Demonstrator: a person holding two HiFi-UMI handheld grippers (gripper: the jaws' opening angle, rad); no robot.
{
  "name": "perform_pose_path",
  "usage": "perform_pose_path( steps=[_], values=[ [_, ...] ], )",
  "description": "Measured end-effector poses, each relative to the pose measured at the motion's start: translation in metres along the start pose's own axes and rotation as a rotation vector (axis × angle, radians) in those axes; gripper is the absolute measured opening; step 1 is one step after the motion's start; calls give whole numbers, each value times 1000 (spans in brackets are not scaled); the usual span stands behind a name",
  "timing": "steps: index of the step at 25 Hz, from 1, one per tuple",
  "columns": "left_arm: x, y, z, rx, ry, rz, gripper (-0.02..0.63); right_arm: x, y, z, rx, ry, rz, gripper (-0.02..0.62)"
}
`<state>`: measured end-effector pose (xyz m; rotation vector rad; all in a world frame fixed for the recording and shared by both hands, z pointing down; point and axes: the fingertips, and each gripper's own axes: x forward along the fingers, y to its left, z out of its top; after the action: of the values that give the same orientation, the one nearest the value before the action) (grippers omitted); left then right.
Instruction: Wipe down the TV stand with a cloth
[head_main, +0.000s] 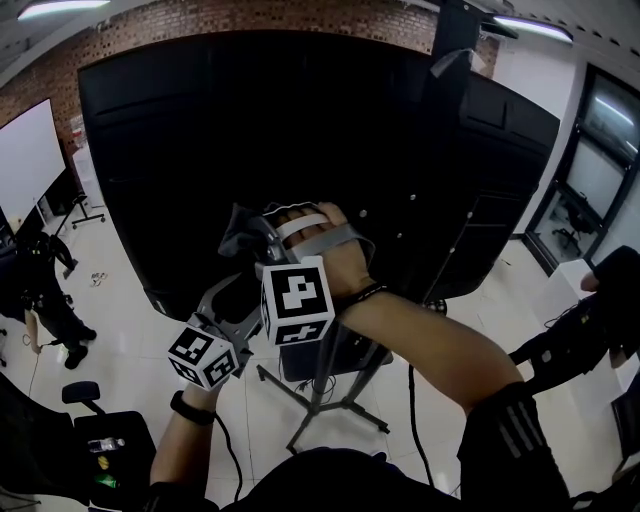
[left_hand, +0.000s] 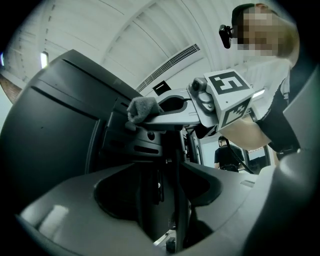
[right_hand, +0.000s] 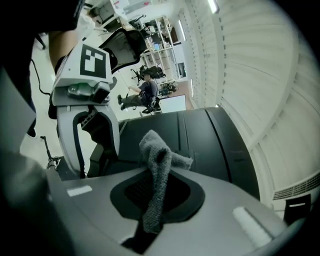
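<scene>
**Tongs raised behind the TV stand, cloth in the right pair**

Right gripper (right_hand: 155, 210): jaws pressed together on a grey cloth (right_hand: 159, 160), which stands out of them in a loose fold. Left gripper (left_hand: 162, 200), lower and just beside it: jaws spread a little, nothing clamped; a dark upright shows through the gap. Beyond, the cloth sits close to the mounting bracket (left_hand: 142, 142) of the TV stand (head_main: 322, 392), behind the black television (head_main: 250, 130); contact cannot be confirmed. Judged step: wiping the stand's upper part. The next move likely calls for pressing the fold flat on the bracket and sweeping down the column with a firm grip. Farthest: pale floor (head_main: 120, 300).
</scene>
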<state>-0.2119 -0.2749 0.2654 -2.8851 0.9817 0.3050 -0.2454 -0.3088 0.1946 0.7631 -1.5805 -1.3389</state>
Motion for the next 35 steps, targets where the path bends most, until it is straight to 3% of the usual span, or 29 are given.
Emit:
perform_pose_path(
  steps=[5, 13, 28, 35],
  values=[
    [-19, 9, -10, -8, 16, 39, 270, 30, 10, 23, -8, -17, 29, 23],
    [-28, 12, -17, -26, 26, 60, 270, 41, 21, 4, -68, 42, 27, 22],
    [22, -27, -20, -39, 16, -85, 270, 6, 40, -74, -91, 234, 47, 21],
    [35, -36, -23, -52, 16, -110, 270, -18, 29, -66, -41, 155, -11, 21]
  ],
)
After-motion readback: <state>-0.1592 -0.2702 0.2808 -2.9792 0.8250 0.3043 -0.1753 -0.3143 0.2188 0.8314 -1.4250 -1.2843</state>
